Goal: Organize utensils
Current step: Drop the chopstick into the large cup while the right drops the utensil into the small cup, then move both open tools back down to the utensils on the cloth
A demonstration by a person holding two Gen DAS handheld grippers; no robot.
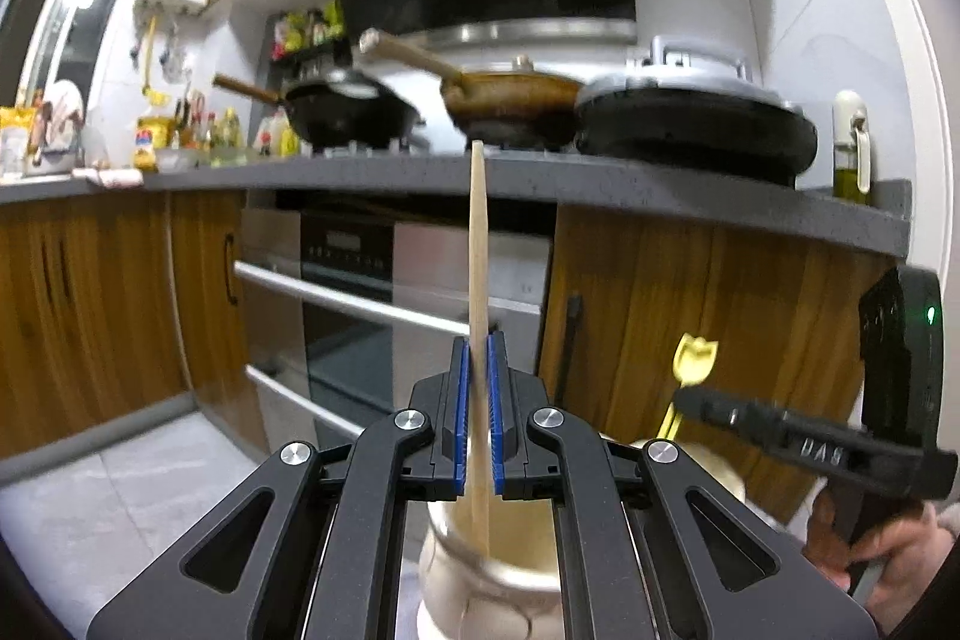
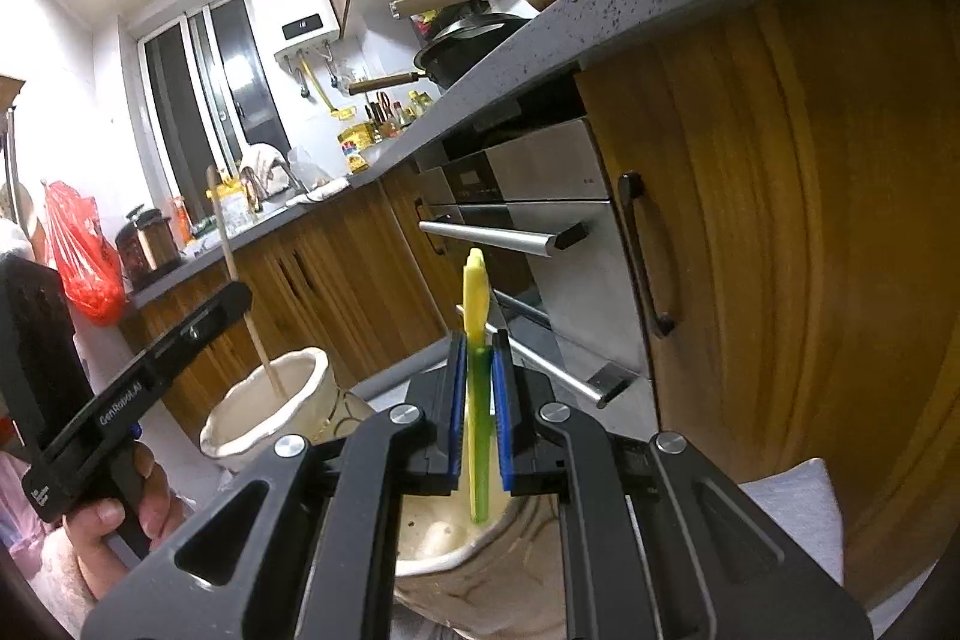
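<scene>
The left gripper (image 1: 478, 400) is closed on a wooden stick (image 1: 478, 244), upright above the cream jar (image 1: 480, 568) below it, probably for lowering inside. The right gripper (image 2: 478, 400) clamps a yellow-green utensil (image 2: 477, 340) over a second jar (image 2: 438, 538).

Green-yellow utensil (image 2: 477, 340) between hand-held gripper (image 2: 478, 358) pads

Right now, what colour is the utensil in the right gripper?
Yellow-green utensil; right wrist view shows it best.
</scene>
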